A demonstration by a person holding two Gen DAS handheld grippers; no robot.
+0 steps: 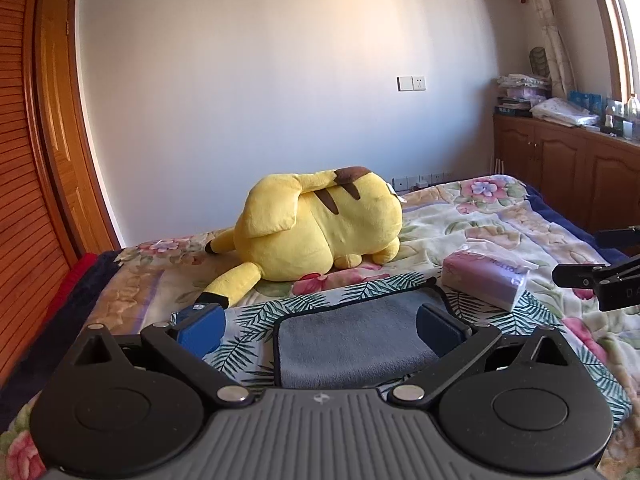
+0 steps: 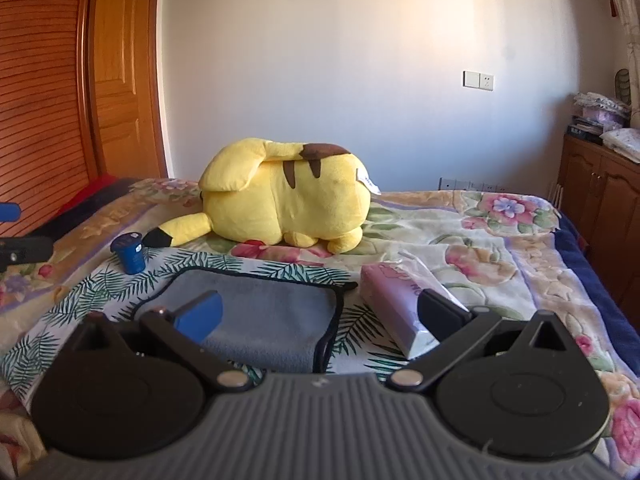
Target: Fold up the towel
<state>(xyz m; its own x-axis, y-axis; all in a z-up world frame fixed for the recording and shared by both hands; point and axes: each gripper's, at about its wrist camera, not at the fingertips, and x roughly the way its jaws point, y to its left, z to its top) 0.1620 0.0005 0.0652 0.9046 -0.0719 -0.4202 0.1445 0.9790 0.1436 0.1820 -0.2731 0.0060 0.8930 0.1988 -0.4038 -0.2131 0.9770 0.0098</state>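
A tissue pack [image 2: 404, 304] crowds the towel's [image 2: 256, 320] right edge; a blue canister [image 2: 129, 253] stands near its far-left corner.

Plain white wall [image 1: 260, 80] with a switch-and-socket plate [image 1: 411, 83] — warm sunlight across it. Wooden door [image 2: 120, 72] and slatted wardrobe [image 2: 36, 92] at left. Brown wooden cabinets [image 1: 568, 164] at right under a curtained window [image 1: 624, 28]. Bed [image 2: 500, 248] with floral cover fills the foreground.

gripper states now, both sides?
Left hand-held gripper: open, empty, above the grey microfibre towel.
Right hand-held gripper: open, empty.
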